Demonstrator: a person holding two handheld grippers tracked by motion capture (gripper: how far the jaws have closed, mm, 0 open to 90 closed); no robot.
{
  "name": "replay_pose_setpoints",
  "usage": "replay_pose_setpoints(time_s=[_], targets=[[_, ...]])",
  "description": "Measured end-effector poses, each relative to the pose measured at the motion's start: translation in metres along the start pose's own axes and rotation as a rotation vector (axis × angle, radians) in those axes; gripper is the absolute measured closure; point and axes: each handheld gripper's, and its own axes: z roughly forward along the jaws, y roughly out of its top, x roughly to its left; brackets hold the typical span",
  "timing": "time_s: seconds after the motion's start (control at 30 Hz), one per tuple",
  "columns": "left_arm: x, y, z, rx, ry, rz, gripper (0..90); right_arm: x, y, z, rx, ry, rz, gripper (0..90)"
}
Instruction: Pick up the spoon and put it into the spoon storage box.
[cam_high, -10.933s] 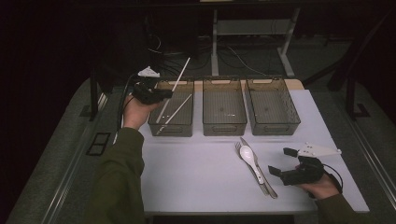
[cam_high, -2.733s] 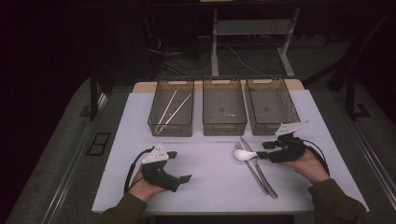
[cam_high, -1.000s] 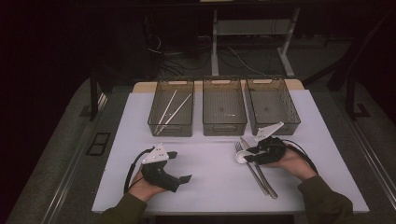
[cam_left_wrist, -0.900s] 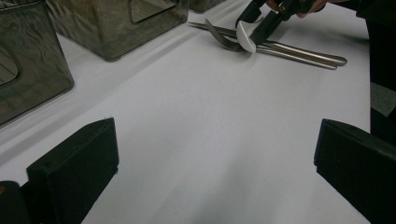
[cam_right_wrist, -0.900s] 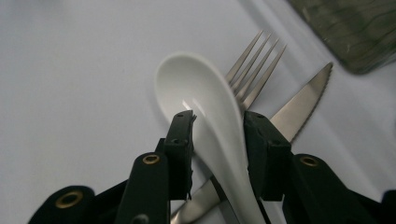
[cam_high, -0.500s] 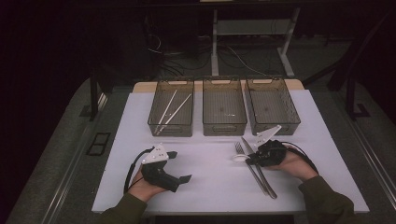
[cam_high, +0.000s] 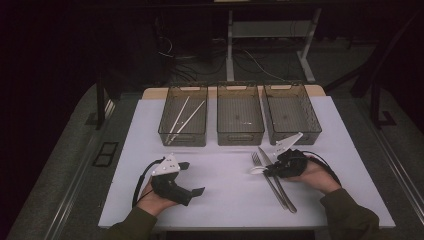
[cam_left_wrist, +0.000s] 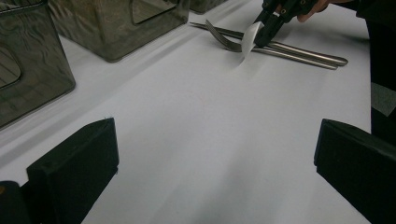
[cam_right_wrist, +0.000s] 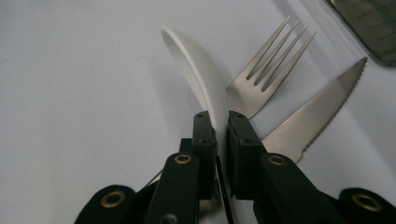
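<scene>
My left gripper (cam_high: 191, 178) sits low in the lower left of the high view, held in my left hand (cam_high: 154, 198) on the white table (cam_high: 225, 200); its jaws stand wide apart with nothing between them, and in the left gripper view they rise at the bottom corners with bare white surface between. To the right of centre in the high view, my right gripper (cam_high: 268, 171) is clamped on a white spoon (cam_high: 256, 170), my right hand (cam_high: 316, 174) behind it. In the right gripper view my jaws press tight on the spoon (cam_right_wrist: 198, 79) just behind its bowl, and the bowl stands on edge in the middle of the frame. Close behind it lie a metal fork (cam_right_wrist: 266, 72), tines toward the upper right, and a serrated knife (cam_right_wrist: 317, 112) at the right; the spoon crosses in front of the fork's neck. In the left gripper view the spoon hangs tilted above both long handles at the top of the frame. Farther up the high view stand three smoky plastic bins side by side: the left bin (cam_high: 183, 135) holds a pair of pale chopsticks (cam_high: 182, 118), the middle bin (cam_high: 240, 135) holds something small I cannot make out, and the right bin (cam_high: 293, 130) stands just beyond my right gripper.
</scene>
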Motion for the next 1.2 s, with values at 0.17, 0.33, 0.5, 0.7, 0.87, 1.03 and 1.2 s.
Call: replay_pose_setpoints(time_s=[0.17,0.33,0.5,0.7,0.87,1.03,1.2], targets=[[0.0,0.0,0.0,0.005,-0.003,0.004,0.0,0.0,0.002,-0.006,-0.04,-0.006,0.017,82.5],[0.0,0.0,0.0,0.008,-0.001,0.004,0.0,0.002,0.004,-0.013,-0.084,-0.003,0.062,82.5],[0.001,0.0,0.0,0.01,0.002,0.003,0.0,0.002,0.007,-0.019,-0.108,-0.008,0.075,82.5],[0.001,0.0,0.001,0.011,0.0,0.006,0.0,0.002,0.012,-0.027,-0.137,-0.014,0.084,82.5],[0.001,-0.001,0.001,0.01,0.002,0.004,0.0,0.001,0.017,-0.035,-0.171,-0.016,0.093,82.5],[0.001,0.0,0.001,0.012,-0.001,0.006,0.0,-0.003,0.024,-0.043,-0.196,-0.034,0.111,82.5],[0.001,0.0,0.001,0.008,-0.001,0.006,0.0,-0.008,0.03,-0.047,-0.222,-0.041,0.129,82.5]])
